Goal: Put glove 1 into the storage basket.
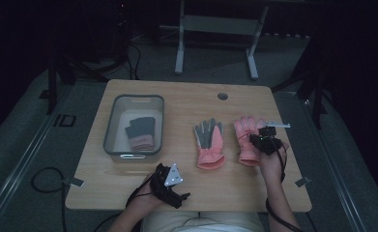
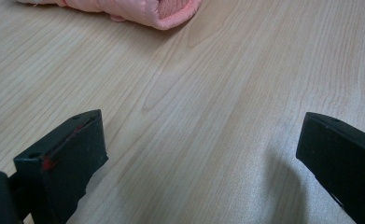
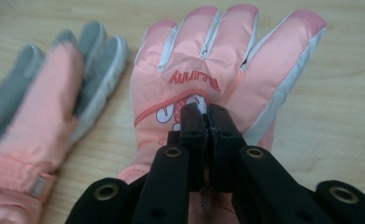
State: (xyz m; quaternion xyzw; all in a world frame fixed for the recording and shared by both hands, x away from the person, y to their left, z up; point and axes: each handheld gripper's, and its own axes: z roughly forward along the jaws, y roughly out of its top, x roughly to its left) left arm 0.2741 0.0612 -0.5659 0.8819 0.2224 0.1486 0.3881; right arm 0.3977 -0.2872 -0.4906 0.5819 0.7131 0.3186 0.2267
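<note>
Two pairs of jaws were at work over the tabletop [image 1: 186,96]. Those of the right gripper [image 3: 207,116] were clenched tight on a pinch of fabric at the back of the pink glove [image 3: 227,65], which lay flat, back up, fingers pointing away from the person; a fold gathered there was judged to give the thin jaws enough purchase to lift or drag the glove without it slipping. Just beyond the jaws, red lettering stitched upside down across the knuckles appeared to read "Bunny", above a small cartoon figure largely covered by the gripper. In the high view this glove [image 1: 247,137] was seen at the right of the tabletop, under the right gripper [image 1: 266,140].

The left gripper [image 2: 199,140] was held released, its jaws spread wide over bare wood with nothing between them, seemingly waiting near the front edge [image 1: 169,181].

A second pink glove [image 1: 209,142] had been laid palm up beside the first, grey palm showing, near but apart. Farther left, a clear bin [image 1: 110,128] held a dark glove [image 1: 140,133], which suggested that gloves were being sorted into it.
</note>
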